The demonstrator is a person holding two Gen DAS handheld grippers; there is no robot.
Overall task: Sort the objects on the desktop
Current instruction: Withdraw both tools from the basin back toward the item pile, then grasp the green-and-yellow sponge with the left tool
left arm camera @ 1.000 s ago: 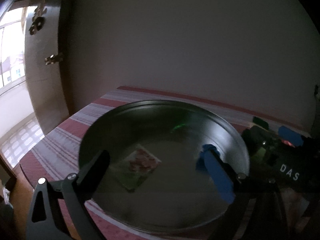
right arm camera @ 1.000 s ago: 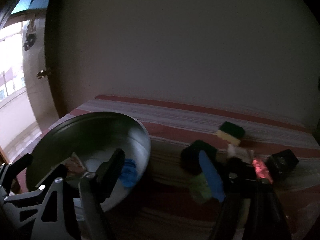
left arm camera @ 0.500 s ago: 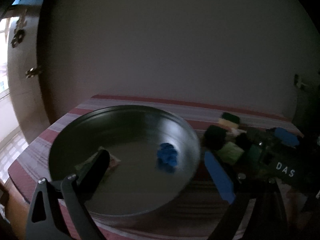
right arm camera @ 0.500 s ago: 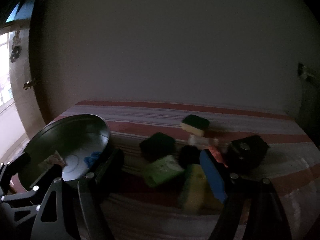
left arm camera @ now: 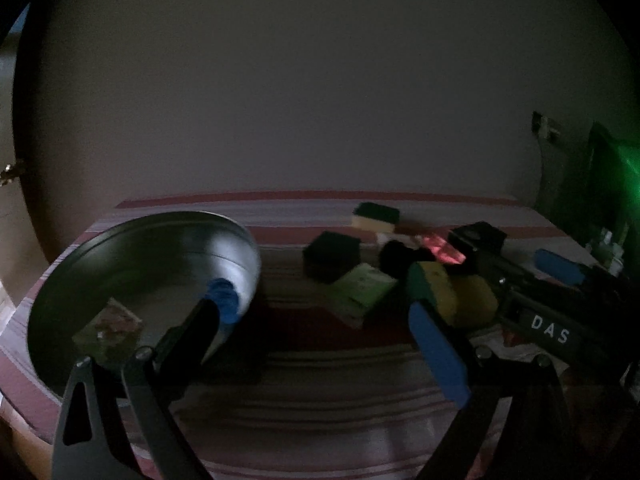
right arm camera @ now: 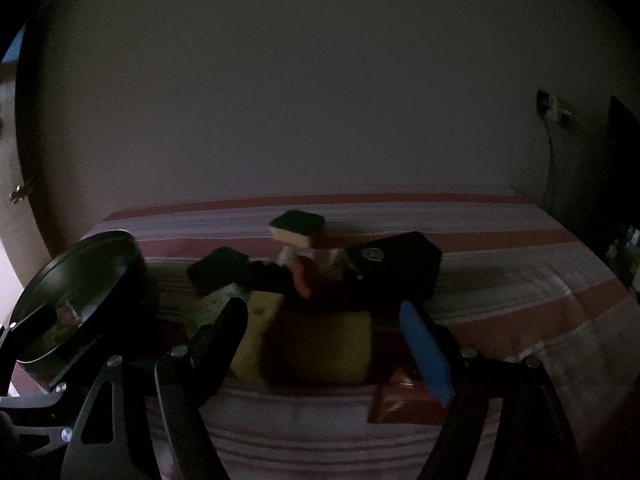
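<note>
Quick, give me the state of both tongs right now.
Left tongs: open, holding nothing.
Right tongs: open, holding nothing; the yellow sponge lies ahead between the fingers, not gripped.

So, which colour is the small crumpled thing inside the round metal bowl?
Blue. The small crumpled thing shows best in the left wrist view, near the right wall of the round metal bowl.
</note>
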